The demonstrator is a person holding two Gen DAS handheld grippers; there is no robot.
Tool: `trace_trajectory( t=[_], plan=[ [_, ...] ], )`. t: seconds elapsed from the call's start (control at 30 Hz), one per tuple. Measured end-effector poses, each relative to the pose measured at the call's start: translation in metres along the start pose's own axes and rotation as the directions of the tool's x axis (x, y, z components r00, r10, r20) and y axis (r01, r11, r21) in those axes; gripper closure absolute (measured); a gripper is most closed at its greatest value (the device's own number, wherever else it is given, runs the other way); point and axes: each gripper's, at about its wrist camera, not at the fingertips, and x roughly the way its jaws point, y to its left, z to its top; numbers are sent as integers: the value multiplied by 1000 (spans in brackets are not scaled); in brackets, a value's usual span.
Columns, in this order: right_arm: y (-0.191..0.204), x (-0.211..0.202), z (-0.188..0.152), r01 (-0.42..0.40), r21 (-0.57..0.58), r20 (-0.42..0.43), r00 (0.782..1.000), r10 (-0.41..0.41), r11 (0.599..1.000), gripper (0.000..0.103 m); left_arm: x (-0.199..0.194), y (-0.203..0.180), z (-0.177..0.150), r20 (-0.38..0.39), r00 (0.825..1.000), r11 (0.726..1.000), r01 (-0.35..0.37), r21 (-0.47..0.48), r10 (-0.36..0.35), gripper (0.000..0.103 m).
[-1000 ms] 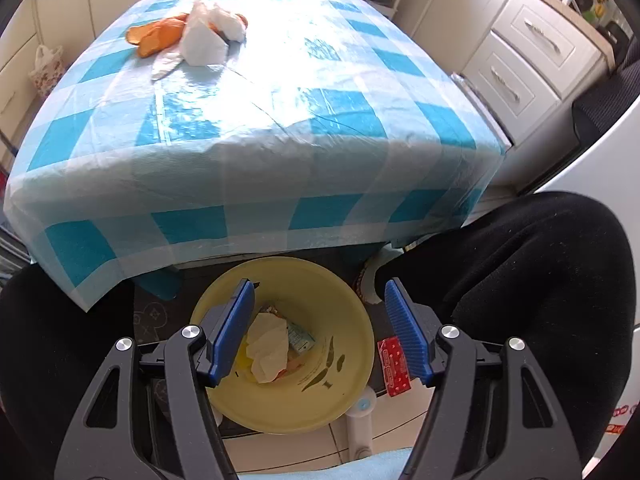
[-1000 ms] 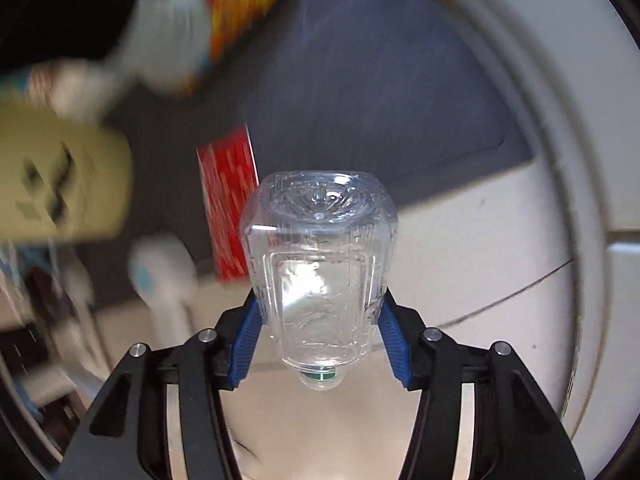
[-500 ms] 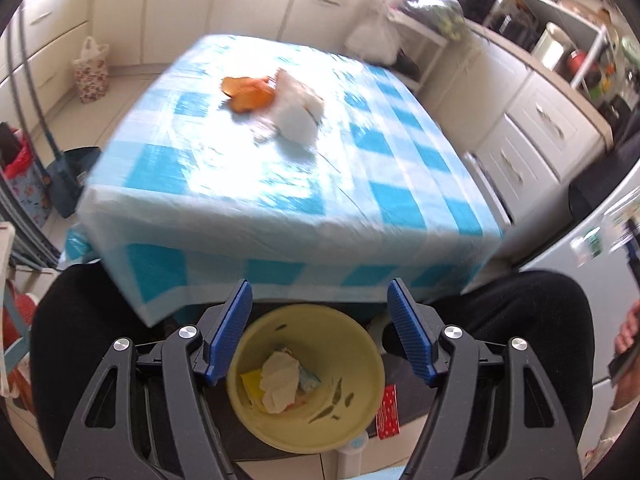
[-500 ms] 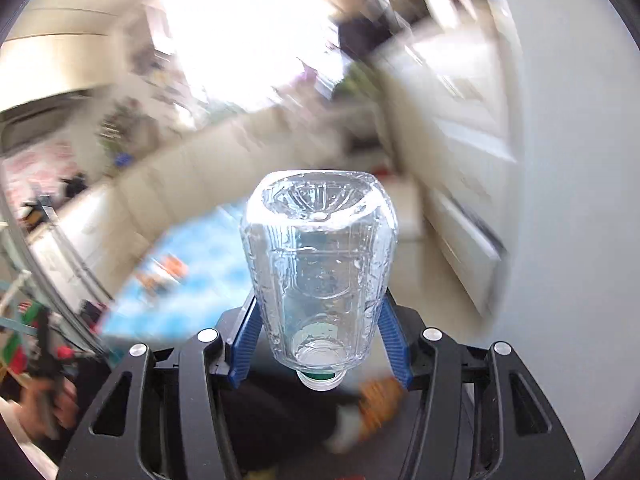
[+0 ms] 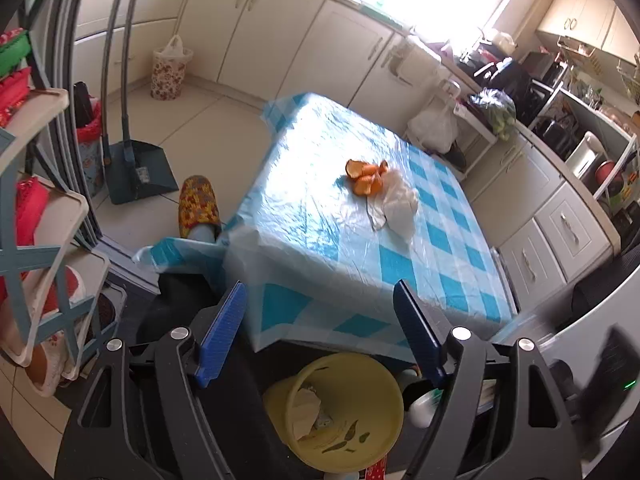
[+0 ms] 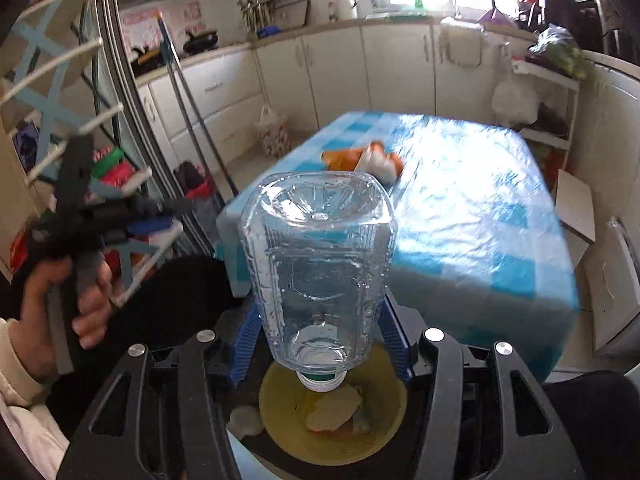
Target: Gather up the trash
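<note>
Orange peels (image 5: 365, 178) and tissue (image 5: 396, 204) on table (image 5: 452, 248); yellow bin (image 5: 340, 408) below. Left gripper (image 5: 320, 334) empty, jaws opening. Right gripper (image 6: 320, 340) clamps clear bottle (image 6: 316, 264) upside down above bin.

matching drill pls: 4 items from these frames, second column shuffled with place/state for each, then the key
Items:
1. clear plastic bottle
2. orange peels
3. yellow bin
4. left hand-held gripper

Places/states:
A. on the checked tablecloth, beside a crumpled white plastic bag
B. on the floor at the near edge of the table, already holding paper scraps
C. jaws opening, nothing between them
D. clamped cap-down in the right hand-held gripper, above the bin

Pairs: 1-D, 2-A, 3-B, 4-C
</note>
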Motion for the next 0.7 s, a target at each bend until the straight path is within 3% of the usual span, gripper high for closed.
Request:
trace_trajectory(
  t=[0.07,0.2,0.33,0.7],
  plan=[
    [10,18,-4,38,-52,-57,998,-41,998,40,-9,4,2,20,1000,1000,7,-9,-7,29],
    [13,9,-2,54,-49,16,998,-53,997,23,-23,5,1,54,998,1000,20,-15,-19,26],
    [16,15,8,47,13,50,998,-47,999,22,-31,5,-2,62,998,999,34,-20,-32,25],
    [15,16,19,39,42,97,994,-43,998,21,-32,1,-7,49,998,999,43,-9,-42,25]
  ],
)
